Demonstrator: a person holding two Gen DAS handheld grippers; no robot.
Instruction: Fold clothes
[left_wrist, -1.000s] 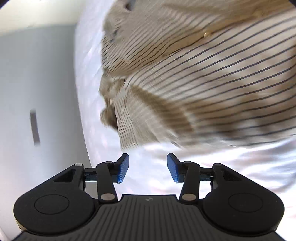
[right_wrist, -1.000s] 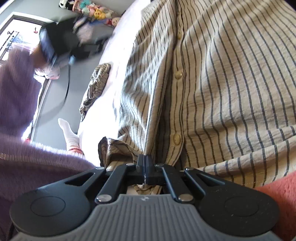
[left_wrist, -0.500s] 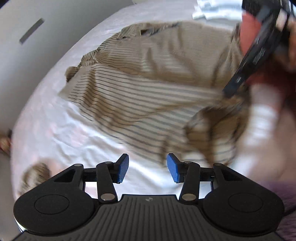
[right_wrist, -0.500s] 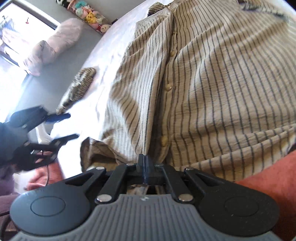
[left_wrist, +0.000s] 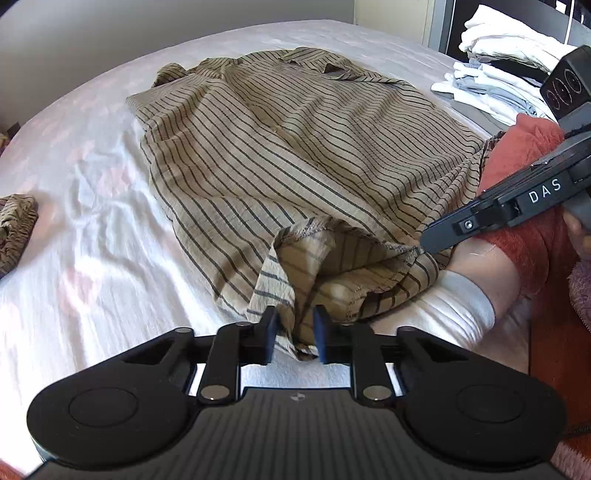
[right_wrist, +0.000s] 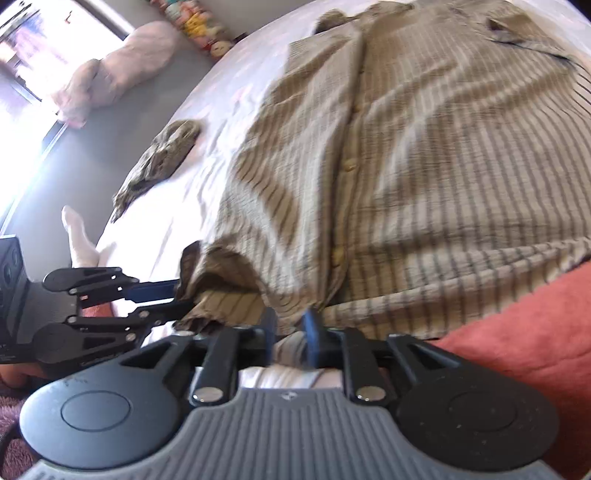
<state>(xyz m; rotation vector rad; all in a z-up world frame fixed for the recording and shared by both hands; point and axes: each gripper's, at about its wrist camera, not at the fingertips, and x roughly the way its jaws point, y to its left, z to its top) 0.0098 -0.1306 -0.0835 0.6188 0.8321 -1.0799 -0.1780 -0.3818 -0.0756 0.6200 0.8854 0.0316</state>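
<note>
Blue-padded fingers (left_wrist: 269, 334) of the black left gripper (left_wrist: 294, 336) stand narrowly apart around a hanging corner of hem, not pinching, while the right gripper (right_wrist: 287, 332) has its fingers slightly parted at the hem just beside it, gripping nothing that shows. Between and beyond them the crinkled beige button-front shirt with thin dark stripes (left_wrist: 295, 147) lies spread on a rumpled white bedsheet (left_wrist: 92, 229), its near edge bunched. Bare sheet stretches leftward toward a small crumpled striped cloth (left_wrist: 14, 225), and folded white laundry (left_wrist: 498, 62) is stacked at the far right.

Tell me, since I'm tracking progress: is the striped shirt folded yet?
Not yet. The striped shirt lies spread, buttoned, across the bed; only its near hem is bunched.
</note>
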